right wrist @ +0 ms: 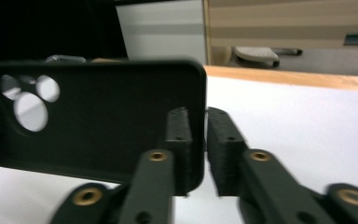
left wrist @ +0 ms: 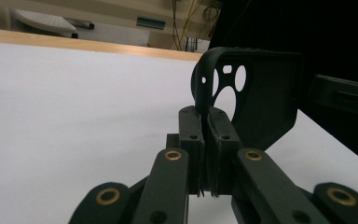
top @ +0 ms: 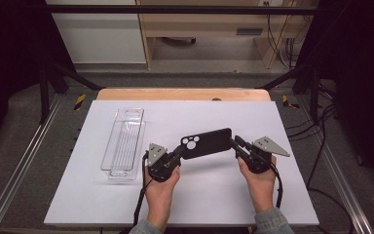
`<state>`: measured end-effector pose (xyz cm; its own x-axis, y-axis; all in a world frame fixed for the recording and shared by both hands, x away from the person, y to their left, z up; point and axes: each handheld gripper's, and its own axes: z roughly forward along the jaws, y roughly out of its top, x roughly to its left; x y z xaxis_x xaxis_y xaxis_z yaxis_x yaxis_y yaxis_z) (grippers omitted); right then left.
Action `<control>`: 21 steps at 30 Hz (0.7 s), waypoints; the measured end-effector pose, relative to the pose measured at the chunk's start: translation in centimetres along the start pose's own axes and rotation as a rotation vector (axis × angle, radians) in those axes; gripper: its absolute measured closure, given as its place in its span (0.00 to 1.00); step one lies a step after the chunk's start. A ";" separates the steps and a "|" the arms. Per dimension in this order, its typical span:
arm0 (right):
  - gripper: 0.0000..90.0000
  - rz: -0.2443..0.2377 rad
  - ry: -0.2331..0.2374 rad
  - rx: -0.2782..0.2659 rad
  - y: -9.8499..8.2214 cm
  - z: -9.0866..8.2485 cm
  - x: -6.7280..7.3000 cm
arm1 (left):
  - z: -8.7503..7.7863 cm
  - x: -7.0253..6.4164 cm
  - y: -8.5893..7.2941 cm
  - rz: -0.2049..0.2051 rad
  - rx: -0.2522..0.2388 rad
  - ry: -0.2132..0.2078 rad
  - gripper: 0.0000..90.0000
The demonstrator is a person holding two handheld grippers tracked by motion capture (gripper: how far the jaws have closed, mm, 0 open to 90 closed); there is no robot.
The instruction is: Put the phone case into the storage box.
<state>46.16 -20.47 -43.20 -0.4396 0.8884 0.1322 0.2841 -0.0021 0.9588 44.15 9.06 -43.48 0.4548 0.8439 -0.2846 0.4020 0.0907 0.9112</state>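
Observation:
A black phone case [top: 207, 143] with round camera holes hangs level above the white table [top: 199, 195], between my two grippers. My left gripper [top: 179, 152] is shut on its camera end; in the left gripper view the pads [left wrist: 190, 130] pinch the case's rim [left wrist: 265, 98]. My right gripper [top: 236, 144] is at the case's other end. In the right gripper view the case [right wrist: 98, 126] has its edge between the jaws of my right gripper [right wrist: 197, 116]. One pad lies along the edge, and the other pad [right wrist: 223, 140] stands off with a gap, so this gripper is open.
A clear plastic tray [top: 124, 141] lies lengthwise on the table's left part, just left of my left hand. The table's wooden far edge [top: 182, 94] runs behind. Dark frame bars and cables flank both sides.

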 end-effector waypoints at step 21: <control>0.09 -0.125 0.015 -0.003 -1.1 -1.5 -0.2 | -2.2 2.8 4.6 0.177 -0.040 0.043 0.95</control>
<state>44.68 -21.29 -43.89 -0.4838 0.8751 0.0152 0.2237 0.1068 0.9688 45.48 13.01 -39.46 0.4807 0.8704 -0.1063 0.2865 -0.0413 0.9572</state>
